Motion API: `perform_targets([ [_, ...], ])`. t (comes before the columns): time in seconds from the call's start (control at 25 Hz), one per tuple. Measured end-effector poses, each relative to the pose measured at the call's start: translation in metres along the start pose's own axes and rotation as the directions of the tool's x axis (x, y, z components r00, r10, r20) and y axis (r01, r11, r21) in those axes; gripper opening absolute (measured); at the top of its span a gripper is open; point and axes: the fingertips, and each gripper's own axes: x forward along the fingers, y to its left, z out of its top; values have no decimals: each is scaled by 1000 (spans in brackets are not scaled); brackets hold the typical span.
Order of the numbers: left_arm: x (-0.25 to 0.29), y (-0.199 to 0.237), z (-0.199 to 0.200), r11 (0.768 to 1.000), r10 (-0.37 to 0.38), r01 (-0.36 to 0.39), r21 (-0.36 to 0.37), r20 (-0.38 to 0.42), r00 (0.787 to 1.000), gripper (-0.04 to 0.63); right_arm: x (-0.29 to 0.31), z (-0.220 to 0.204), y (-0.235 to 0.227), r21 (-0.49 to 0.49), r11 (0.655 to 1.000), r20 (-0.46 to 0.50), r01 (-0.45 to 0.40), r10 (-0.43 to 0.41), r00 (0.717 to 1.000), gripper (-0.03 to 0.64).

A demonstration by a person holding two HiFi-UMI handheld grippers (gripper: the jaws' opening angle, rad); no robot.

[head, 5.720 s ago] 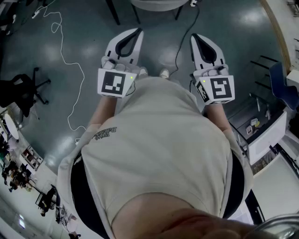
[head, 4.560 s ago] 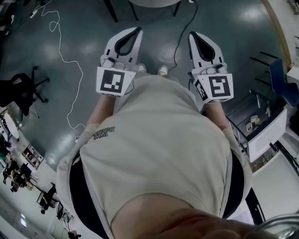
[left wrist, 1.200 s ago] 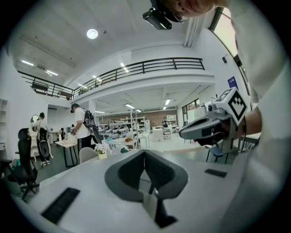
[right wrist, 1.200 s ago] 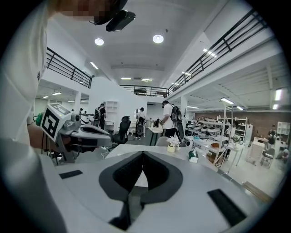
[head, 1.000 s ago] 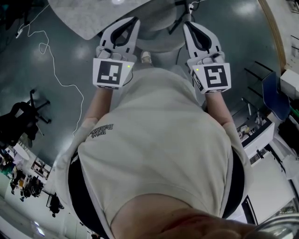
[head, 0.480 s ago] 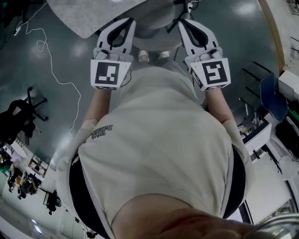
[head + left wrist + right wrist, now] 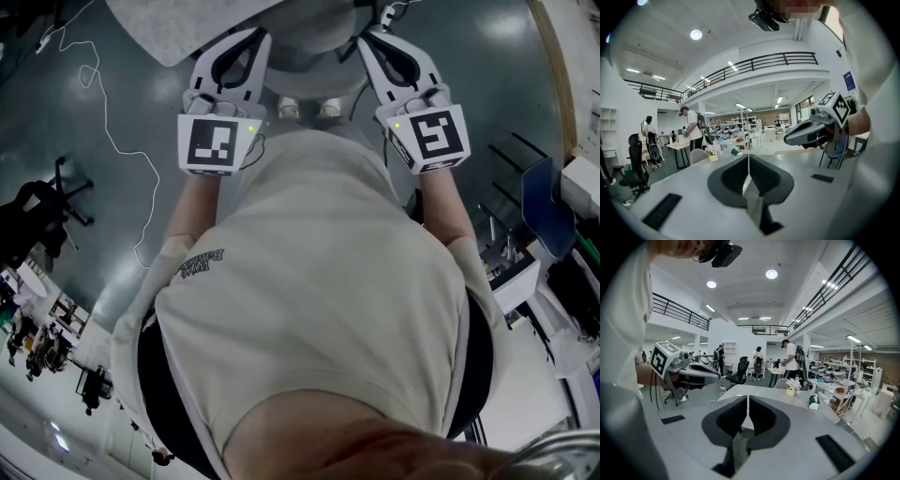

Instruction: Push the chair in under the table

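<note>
While standing close behind a grey chair, holds out a left gripper and a right gripper, one at each side of the chair's back. Looks steeply down past a beige shirt to two pale shoes on a dark floor, with the chair just ahead of the toes at the top of the head view. Shows both tools closed and empty: in each gripper view, jaws pressed together in one thin line, nothing between them. Puts the chair next to the edge of a speckled grey table at upper left; cannot tell how far the seat already sits beneath it, nor whether the tips actually touch the chair back. Beyond the jaws, takes in a bright open hall and, it seems, the same table carrying a small flower pot. Looks like the very start of the push: tools lined up, chair not yet home. Next calls for setting both closed tips evenly against the back and stepping straight forward, so as to slide the seat under without twisting it or catching a leg on the table's frame.
</note>
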Motion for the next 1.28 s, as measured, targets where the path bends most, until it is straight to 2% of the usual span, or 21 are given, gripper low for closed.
perform_targets([
  [0.08, 7, -8, -7, 997, -63, 65, 52, -46, 997, 12, 3, -10, 3, -22, 998, -55, -62, 61, 997, 12],
  [0.16, 14, -22, -16, 984, -157, 165, 74, -97, 983, 15, 6, -21, 7, -43, 992, -111, -120, 115, 987, 12],
  [0.24, 19, -38, -21, 962, -246, 258, 86, -127, 961, 72, 6, -34, 12, -64, 981, -168, -181, 168, 971, 17],
  [0.32, 23, -51, -30, 937, -314, 333, 100, -167, 934, 134, 7, -48, 18, -72, 963, -227, -259, 237, 945, 97],
  [0.36, 25, -58, -37, 923, -344, 369, 109, -195, 918, 139, 7, -55, 21, -70, 952, -252, -298, 272, 929, 108],
  [0.48, 30, -76, -64, 876, -411, 463, 131, -297, 862, 159, 7, -79, 26, -77, 920, -322, -383, 341, 883, 146],
  [0.56, 31, -86, -89, 846, -438, 516, 136, -375, 817, 172, 8, -97, 28, -85, 903, -373, -422, 363, 853, 178],
  [0.8, 33, -113, -168, 720, -497, 681, 133, -586, 640, 223, 14, -162, 40, -51, 853, -518, -519, 422, 744, 243],
  [0.92, 33, -127, -206, 666, -506, 736, 117, -654, 562, 234, 16, -198, 48, -21, 828, -575, -561, 449, 684, 267],
  [1.0, 35, -137, -227, 649, -532, 757, 77, -665, 524, 242, 19, -220, 55, 32, 812, -587, -583, 487, 647, 281],
  [1.08, 40, -147, -246, 643, -566, 765, 26, -657, 498, 246, 23, -239, 60, 85, 800, -593, -594, 520, 615, 291],
  [1.2, 46, -157, -274, 618, -567, 786, 20, -680, 464, 249, 28, -268, 61, 77, 785, -631, -615, 516, 579, 295],
  [1.28, 45, -162, -294, 598, -553, 802, 18, -715, 428, 250, 28, -285, 64, 76, 771, -654, -632, 517, 552, 296],
])
